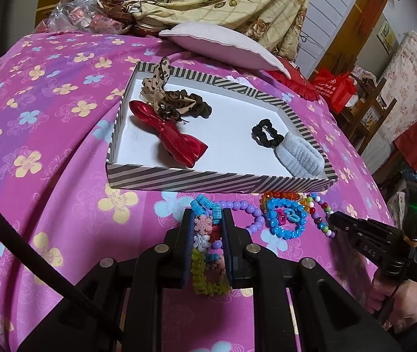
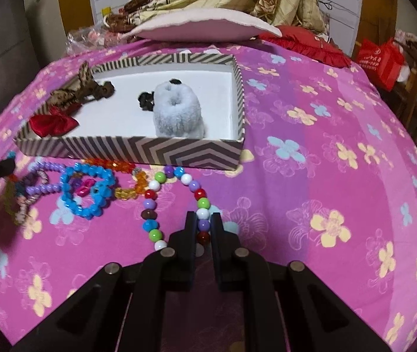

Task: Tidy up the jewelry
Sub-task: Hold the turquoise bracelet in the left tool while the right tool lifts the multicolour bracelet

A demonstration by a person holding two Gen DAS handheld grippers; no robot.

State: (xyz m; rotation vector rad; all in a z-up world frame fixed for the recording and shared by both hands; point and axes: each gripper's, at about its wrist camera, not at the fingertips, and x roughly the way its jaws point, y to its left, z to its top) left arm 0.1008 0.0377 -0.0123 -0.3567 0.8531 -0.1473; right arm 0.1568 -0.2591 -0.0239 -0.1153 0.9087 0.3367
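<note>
Pink floral bedspread; left gripper fingers clamp fuzzy bracelet, right gripper fingers pinch beads.

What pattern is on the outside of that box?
Grey-and-white chevron stripes on the box, clearest in the right wrist view.

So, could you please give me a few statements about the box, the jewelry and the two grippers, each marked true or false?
1. The right gripper is shut on the multicolored bead bracelet. True.
2. The grey fluffy scrunchie lies on the bedspread outside the striped box. False: it lies inside the box, next to the black hair tie.
3. The left gripper is shut on a colorful fuzzy hair tie. True.
4. The blue bead bracelet is already in the box. False: it lies on the bedspread in front of the box.
5. The red bow lies inside the box. True.
</note>
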